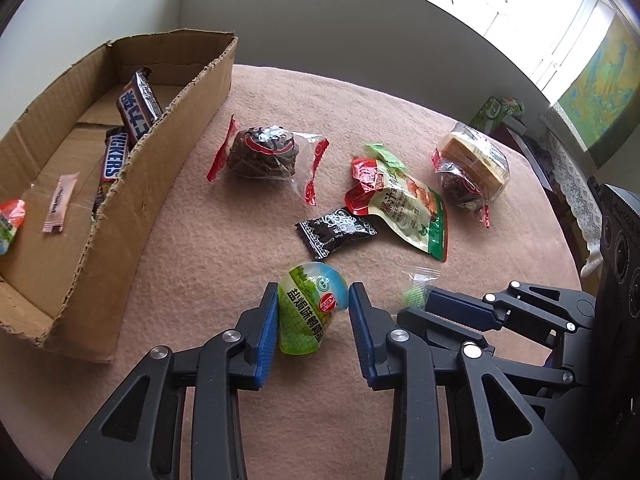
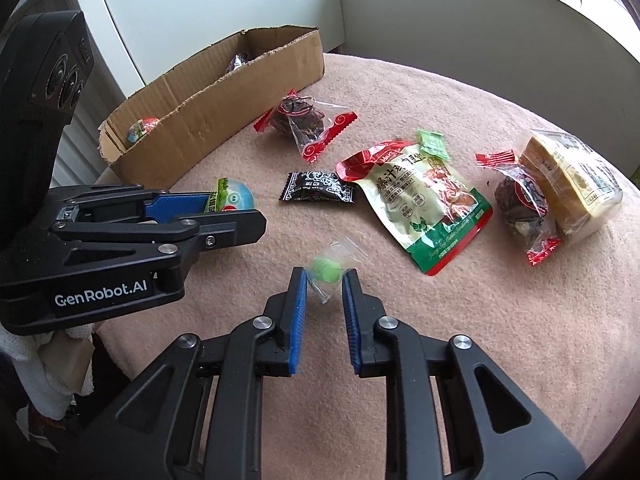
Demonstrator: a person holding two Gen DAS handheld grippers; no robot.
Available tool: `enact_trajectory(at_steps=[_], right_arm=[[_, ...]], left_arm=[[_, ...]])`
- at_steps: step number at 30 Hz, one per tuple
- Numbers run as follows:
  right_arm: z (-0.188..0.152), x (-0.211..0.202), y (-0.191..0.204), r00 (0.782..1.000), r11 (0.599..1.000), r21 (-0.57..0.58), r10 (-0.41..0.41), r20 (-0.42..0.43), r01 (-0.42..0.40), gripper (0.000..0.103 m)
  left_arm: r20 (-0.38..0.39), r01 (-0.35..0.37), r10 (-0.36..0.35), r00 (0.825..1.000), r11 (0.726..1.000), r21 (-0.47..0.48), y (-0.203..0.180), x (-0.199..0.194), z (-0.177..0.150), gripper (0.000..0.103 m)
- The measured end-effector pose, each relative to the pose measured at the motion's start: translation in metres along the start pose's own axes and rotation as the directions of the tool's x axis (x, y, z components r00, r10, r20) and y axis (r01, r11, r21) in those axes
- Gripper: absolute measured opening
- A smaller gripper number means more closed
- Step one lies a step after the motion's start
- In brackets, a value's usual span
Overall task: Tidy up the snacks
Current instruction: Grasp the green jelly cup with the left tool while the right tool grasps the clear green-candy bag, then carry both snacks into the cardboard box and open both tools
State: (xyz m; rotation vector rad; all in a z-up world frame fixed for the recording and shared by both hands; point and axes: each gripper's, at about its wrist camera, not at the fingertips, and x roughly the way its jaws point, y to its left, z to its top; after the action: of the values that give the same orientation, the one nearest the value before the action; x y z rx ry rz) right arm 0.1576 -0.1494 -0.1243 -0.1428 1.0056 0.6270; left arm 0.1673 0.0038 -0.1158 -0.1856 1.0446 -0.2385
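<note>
My left gripper (image 1: 313, 294) is shut on a green and white jelly cup (image 1: 308, 312), seen from the side in the right wrist view (image 2: 232, 198). My right gripper (image 2: 325, 276) is shut on a small green candy in a clear wrapper (image 2: 327, 270), which shows beside the left gripper (image 1: 416, 292). A cardboard box (image 1: 168, 152) at the left holds Snickers bars (image 1: 136, 108), a pink sachet (image 1: 60, 202) and another jelly cup (image 1: 10, 218).
On the pink cloth (image 1: 240, 240) lie a dark cake in a red-edged wrapper (image 1: 264, 152), a black candy packet (image 1: 336, 230), a green and red pouch (image 1: 404, 204), a small green packet (image 1: 386, 156), another dark cake (image 1: 460, 188) and a wrapped yellow cake (image 1: 476, 156).
</note>
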Motion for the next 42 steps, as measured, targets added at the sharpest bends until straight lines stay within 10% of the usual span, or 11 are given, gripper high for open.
enact_trajectory(at_steps=[19,37,42], right_arm=[[0.068,-0.055,0.034,0.988,0.997,-0.051,0.060,0.141,-0.053,0.019],[0.139,-0.005,0.124,0.985,0.975,-0.186,0.144,0.098,-0.124,0.019],[0.142,0.003,0.133,0.987,0.973,-0.203,0.127,0.099,-0.105,0.046]], left_arm=[[0.159,-0.034,0.038,0.986,0.999,-0.028,0.036,-0.079,0.018,0.032],[0.194,-0.122,0.160,0.968,0.973,-0.194,0.132,-0.090,0.038,0.032],[0.190,-0.131,0.174,0.966,0.967,-0.218,0.145,-0.089,0.042,0.036]])
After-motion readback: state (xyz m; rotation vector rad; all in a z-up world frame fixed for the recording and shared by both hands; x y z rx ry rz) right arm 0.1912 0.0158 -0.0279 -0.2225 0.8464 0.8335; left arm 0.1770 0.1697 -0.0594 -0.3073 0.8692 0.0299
